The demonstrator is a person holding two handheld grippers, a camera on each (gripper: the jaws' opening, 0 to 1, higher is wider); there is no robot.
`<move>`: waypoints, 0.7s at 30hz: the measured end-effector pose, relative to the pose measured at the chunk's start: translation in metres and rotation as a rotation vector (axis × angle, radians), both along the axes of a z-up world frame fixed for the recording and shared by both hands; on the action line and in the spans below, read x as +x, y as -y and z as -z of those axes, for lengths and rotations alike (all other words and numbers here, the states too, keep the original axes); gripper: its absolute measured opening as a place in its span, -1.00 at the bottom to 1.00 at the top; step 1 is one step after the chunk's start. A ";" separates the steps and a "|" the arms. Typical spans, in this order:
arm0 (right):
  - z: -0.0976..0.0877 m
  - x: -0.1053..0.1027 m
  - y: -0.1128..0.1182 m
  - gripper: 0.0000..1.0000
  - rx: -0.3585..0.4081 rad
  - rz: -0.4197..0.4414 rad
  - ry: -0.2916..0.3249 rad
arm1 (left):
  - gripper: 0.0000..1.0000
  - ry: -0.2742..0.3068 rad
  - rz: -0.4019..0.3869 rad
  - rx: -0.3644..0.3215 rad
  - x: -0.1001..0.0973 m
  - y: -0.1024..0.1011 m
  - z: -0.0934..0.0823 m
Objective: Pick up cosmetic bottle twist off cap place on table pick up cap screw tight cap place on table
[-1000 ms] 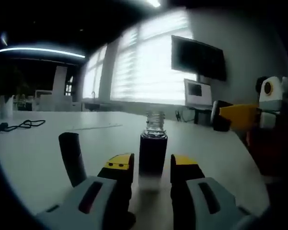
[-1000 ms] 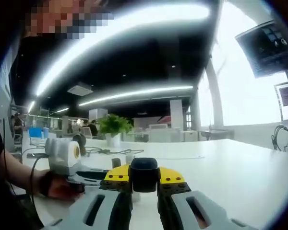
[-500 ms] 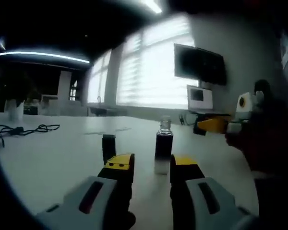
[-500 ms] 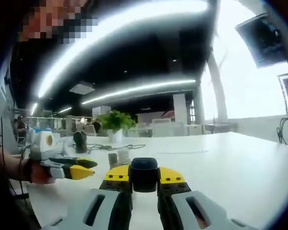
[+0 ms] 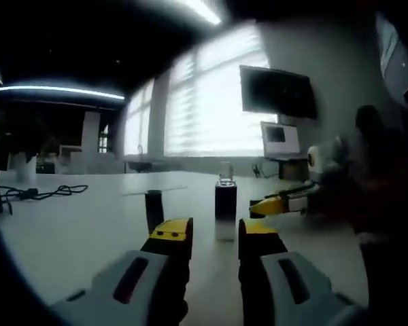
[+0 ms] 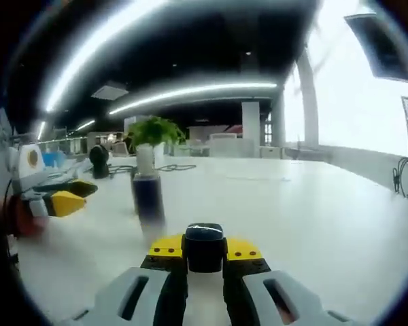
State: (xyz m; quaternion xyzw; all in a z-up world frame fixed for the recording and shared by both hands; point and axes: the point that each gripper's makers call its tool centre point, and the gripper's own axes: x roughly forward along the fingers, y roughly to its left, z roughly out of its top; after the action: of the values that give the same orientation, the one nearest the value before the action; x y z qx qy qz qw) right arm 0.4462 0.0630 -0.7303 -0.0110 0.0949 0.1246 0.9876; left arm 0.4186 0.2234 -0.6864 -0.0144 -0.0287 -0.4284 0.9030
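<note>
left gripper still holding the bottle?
No: the bottle stands uncapped on the table, ahead of the open left gripper.

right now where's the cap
The cap is clamped between the right gripper's jaws, low and central in the right gripper view. The open bottle stands on the white table ahead, to the left.

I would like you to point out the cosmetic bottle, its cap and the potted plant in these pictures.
cosmetic bottle point(image 5: 225, 204): left gripper view, on its dark body.
cap point(image 6: 205, 247): right gripper view, on the dark face between the jaws.
potted plant point(image 6: 154, 129): right gripper view, on the green leaves.
</note>
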 end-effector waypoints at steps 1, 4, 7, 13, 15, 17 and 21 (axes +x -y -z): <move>0.002 0.000 0.000 -0.74 -0.004 0.002 -0.007 | -0.66 0.006 0.001 0.000 0.000 0.000 -0.001; 0.007 0.002 -0.001 -0.74 -0.018 0.006 -0.019 | -0.68 0.029 -0.004 -0.002 0.001 -0.001 -0.004; 0.009 0.001 -0.001 -0.74 -0.034 0.004 -0.030 | -0.75 0.022 -0.051 -0.082 0.008 -0.007 -0.014; 0.013 0.002 -0.003 -0.73 -0.033 -0.004 -0.055 | -0.76 0.029 -0.024 -0.089 0.005 -0.004 -0.017; 0.015 0.000 -0.003 -0.73 -0.044 -0.009 -0.061 | -0.69 0.042 -0.009 -0.067 0.001 0.000 -0.016; 0.014 0.000 -0.003 -0.73 -0.040 -0.011 -0.060 | -0.65 0.071 0.003 -0.013 -0.001 0.002 -0.012; 0.014 -0.003 -0.004 -0.72 -0.032 -0.022 -0.064 | -0.65 0.062 0.008 -0.029 -0.002 0.002 -0.012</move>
State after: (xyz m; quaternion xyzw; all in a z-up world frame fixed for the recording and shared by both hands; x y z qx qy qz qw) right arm 0.4434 0.0673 -0.7439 -0.0239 0.1283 0.1342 0.9823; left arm 0.4162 0.2211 -0.6741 -0.0144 -0.0626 -0.4320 0.8996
